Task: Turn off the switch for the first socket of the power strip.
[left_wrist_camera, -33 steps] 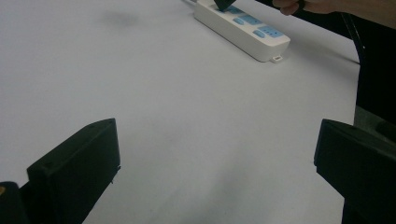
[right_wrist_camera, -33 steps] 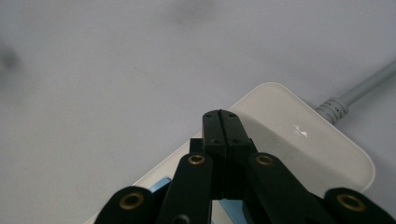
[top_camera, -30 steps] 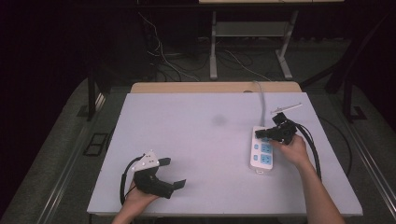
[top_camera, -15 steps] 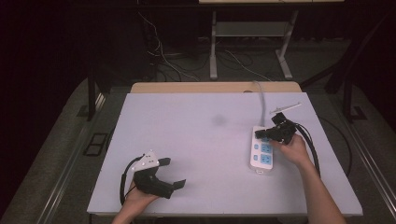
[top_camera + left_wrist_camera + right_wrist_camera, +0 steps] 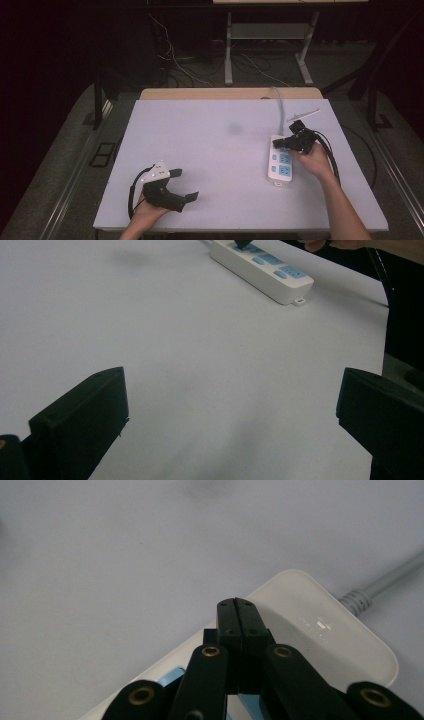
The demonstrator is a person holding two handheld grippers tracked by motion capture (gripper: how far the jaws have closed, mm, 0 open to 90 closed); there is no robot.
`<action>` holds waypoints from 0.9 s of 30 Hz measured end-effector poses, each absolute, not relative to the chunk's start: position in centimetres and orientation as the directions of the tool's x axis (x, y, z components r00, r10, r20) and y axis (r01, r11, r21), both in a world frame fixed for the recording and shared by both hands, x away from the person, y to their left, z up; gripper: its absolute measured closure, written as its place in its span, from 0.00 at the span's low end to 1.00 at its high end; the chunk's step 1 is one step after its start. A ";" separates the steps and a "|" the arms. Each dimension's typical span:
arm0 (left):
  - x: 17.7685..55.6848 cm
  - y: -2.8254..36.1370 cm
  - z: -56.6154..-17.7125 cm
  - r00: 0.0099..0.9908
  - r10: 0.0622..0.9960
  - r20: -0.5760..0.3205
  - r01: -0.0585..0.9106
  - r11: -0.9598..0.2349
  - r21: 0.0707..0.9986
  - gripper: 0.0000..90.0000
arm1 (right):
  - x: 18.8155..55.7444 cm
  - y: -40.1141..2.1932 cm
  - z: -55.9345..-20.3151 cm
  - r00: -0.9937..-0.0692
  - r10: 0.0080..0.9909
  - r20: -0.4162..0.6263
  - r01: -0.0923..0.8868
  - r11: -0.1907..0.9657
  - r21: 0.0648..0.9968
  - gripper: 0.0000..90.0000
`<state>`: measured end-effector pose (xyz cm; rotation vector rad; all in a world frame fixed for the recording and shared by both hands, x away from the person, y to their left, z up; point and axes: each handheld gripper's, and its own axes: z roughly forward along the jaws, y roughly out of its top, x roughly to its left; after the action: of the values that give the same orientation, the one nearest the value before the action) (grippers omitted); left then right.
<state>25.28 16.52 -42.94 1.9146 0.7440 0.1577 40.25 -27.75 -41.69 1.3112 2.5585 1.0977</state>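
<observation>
A white power strip (image 5: 281, 163) with blue sockets lies on the right part of the pale table (image 5: 200, 125), its grey cord (image 5: 279, 106) running to the far edge. My right gripper (image 5: 278, 144) is shut, jaws pressed flat together with nothing between them, its tip over the strip's far end (image 5: 320, 630). In the right gripper view the closed tips (image 5: 237, 611) sit just above the white casing. My left gripper (image 5: 185, 184) rests open near the front left of the table. Its jaws stand wide apart (image 5: 230, 405) and point toward the strip (image 5: 262, 267).
Bare table surface stretches between the two grippers. A wooden strip (image 5: 230, 93) borders the table's far edge. Beyond it are dark floor, loose cables (image 5: 175, 65) and metal frame legs (image 5: 228, 45).
</observation>
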 end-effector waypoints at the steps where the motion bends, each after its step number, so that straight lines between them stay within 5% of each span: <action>1: 25.3 16.5 -43.0 0.799 0.561 -0.216 0.427 -0.277 0.861 0.00 | 40.3 -27.7 -41.5 -0.643 0.732 0.225 0.680 0.412 0.606 1.00; 27: 25.2 16.6 -42.9 0.800 0.561 -0.212 0.426 -0.283 0.859 0.00 | 37.7 -31.3 -37.9 -0.622 0.744 0.244 0.661 0.332 0.673 1.00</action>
<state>25.24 16.55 -42.92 1.9198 0.7435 0.1576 37.71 -31.34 -37.92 1.3106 2.4746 1.1682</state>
